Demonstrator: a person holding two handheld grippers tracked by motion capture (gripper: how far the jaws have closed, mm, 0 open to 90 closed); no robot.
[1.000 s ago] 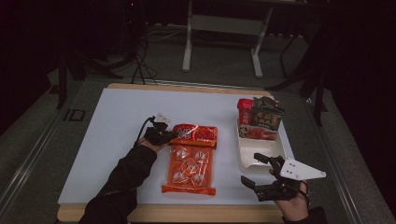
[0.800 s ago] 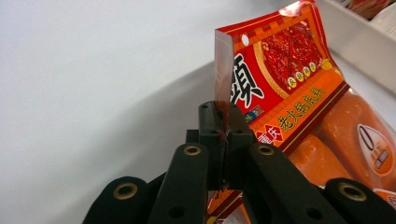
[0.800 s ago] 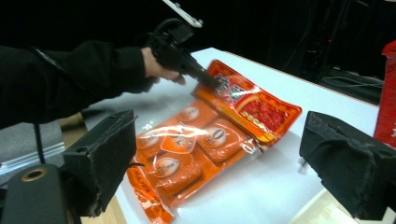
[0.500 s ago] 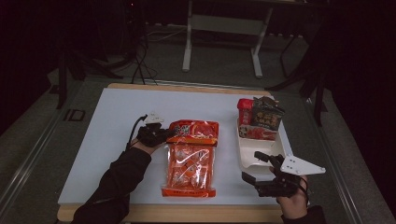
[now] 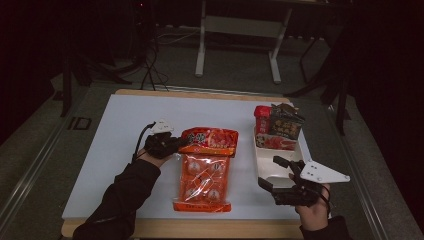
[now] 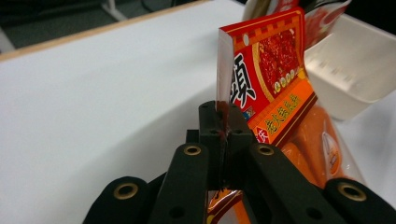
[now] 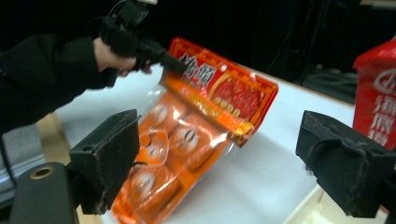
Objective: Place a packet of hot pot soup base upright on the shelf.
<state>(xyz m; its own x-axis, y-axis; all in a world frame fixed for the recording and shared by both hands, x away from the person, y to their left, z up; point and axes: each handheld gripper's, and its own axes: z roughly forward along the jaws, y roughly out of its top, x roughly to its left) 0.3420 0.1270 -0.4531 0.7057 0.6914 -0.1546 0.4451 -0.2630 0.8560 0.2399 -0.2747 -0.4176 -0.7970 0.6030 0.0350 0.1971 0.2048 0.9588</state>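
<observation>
An orange snack bag (image 5: 204, 170) with a red printed top lies in the middle of the white table (image 5: 115, 135). My left gripper (image 5: 176, 145) is shut on the bag's top left corner and holds that end lifted, while the bottom end rests on the table. In the left gripper view the jaws pinch the edge of the orange bag (image 6: 261, 93). The right gripper view shows the orange bag (image 7: 196, 126) raised at its top by the left gripper (image 7: 180, 67). My right gripper (image 5: 272, 172) stands open near the front right edge, apart from the bag, with nothing between its pads (image 7: 112, 154).
A white tray (image 5: 280, 165) stands at the right of the table. Upright in its far end are a red packet (image 5: 261, 119) and a dark packet (image 5: 285, 122). Beyond the table are dark floor, cables and a metal stand (image 5: 240, 30).
My left gripper has risen and lifted the top end of the orange bag off the table. The right gripper has hardly moved.
</observation>
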